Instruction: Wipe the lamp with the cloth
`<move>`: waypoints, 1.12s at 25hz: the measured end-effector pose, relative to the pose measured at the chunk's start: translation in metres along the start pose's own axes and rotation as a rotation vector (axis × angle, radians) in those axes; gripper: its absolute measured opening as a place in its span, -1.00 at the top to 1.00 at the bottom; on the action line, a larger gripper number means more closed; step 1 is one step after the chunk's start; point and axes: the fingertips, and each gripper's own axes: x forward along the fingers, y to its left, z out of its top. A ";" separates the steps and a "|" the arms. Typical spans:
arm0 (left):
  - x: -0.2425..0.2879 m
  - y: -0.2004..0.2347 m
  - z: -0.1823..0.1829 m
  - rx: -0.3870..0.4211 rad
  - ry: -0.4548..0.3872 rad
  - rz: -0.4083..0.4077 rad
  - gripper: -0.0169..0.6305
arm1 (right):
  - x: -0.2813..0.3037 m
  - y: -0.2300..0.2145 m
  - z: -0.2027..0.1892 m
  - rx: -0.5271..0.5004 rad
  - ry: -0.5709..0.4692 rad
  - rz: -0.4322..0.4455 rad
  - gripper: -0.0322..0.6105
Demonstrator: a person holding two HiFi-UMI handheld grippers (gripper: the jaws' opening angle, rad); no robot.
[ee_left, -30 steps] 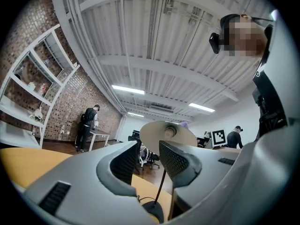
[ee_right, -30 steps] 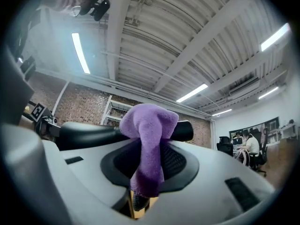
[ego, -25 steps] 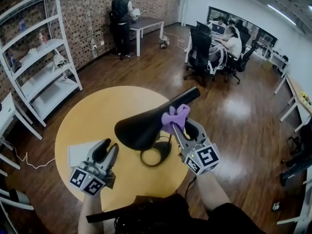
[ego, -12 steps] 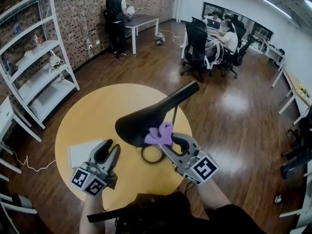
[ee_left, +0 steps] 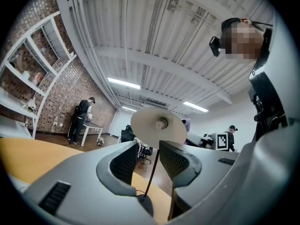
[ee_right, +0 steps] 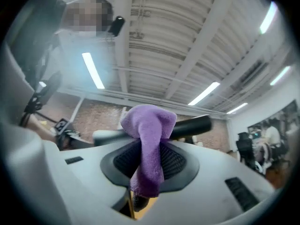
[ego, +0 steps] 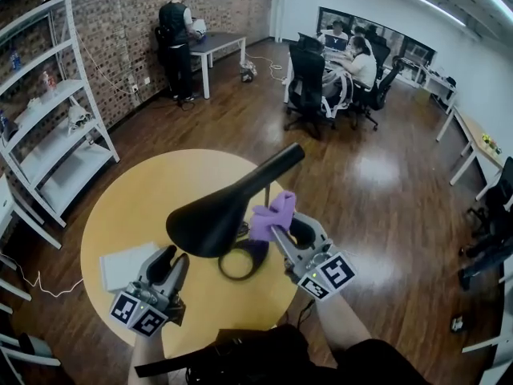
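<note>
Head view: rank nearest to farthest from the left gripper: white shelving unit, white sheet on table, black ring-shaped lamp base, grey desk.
1. White sheet, beside the left gripper, leftward.
2. Black ring-shaped lamp base, to its right.
3. White shelving unit, far left.
4. Grey desk, by the brick wall.

Round yellow table (ego: 136, 207): black lamp (ego: 210, 219) standing mid-table, white sheet (ego: 120, 266) lying near left edge.

The lamp (ego: 210, 221) stands on the worktop (ego: 136, 207), toward its right side. The cloth (ego: 271, 213) sits in the right claw (ego: 276, 228), just beside the right edge of the lamp's head. A pad (ego: 120, 265) lies on the worktop's near left, with the left claw (ego: 171, 258) just right of it, below the lamp's head. A shelf (ego: 56, 147) stands left of the worktop.
</note>
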 end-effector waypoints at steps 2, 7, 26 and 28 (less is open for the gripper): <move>0.001 -0.001 0.003 0.005 -0.008 0.008 0.51 | -0.008 -0.065 0.007 0.163 -0.062 -0.174 0.58; 0.003 -0.004 0.002 0.017 -0.012 0.013 0.51 | -0.012 -0.144 0.006 0.833 -0.310 -0.177 0.59; -0.004 -0.004 -0.002 0.007 0.010 0.001 0.51 | 0.036 -0.060 -0.019 1.240 -0.307 0.037 0.59; -0.003 -0.005 -0.003 0.003 0.014 -0.012 0.51 | 0.041 -0.045 -0.023 1.220 -0.261 0.068 0.59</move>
